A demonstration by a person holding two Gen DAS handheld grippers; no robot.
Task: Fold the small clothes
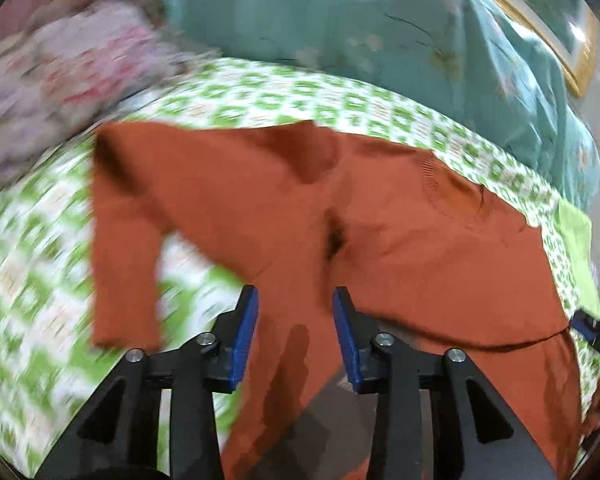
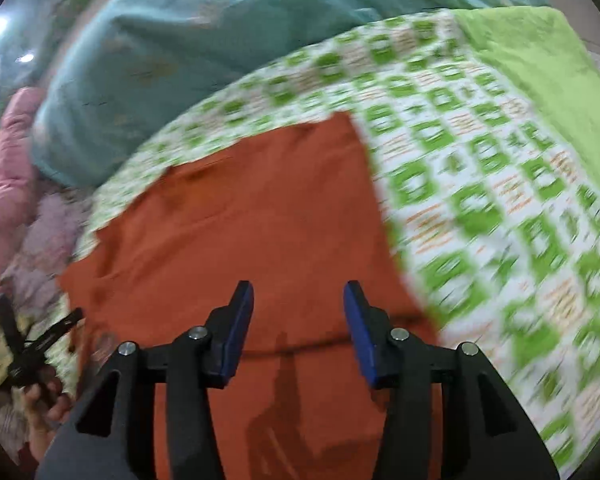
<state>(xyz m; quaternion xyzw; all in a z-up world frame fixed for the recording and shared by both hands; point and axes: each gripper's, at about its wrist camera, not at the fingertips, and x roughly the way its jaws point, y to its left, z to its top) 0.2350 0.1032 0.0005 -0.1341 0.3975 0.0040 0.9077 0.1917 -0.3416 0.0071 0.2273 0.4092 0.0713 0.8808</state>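
Observation:
A rust-orange long-sleeved top lies spread on a green-and-white patterned bedsheet. One sleeve points down at the left, and the neckline is toward the right. My left gripper hovers over the top's lower part, open, with its blue pads apart and nothing pressed between them. The right wrist view shows the top's flat body, with my right gripper open above it and holding nothing. The left gripper and a hand appear at that view's left edge.
A rumpled teal blanket lies along the far side of the sheet. A pink floral cloth is heaped at the far left. A lime green cloth covers the sheet's right corner. Both views are motion-blurred.

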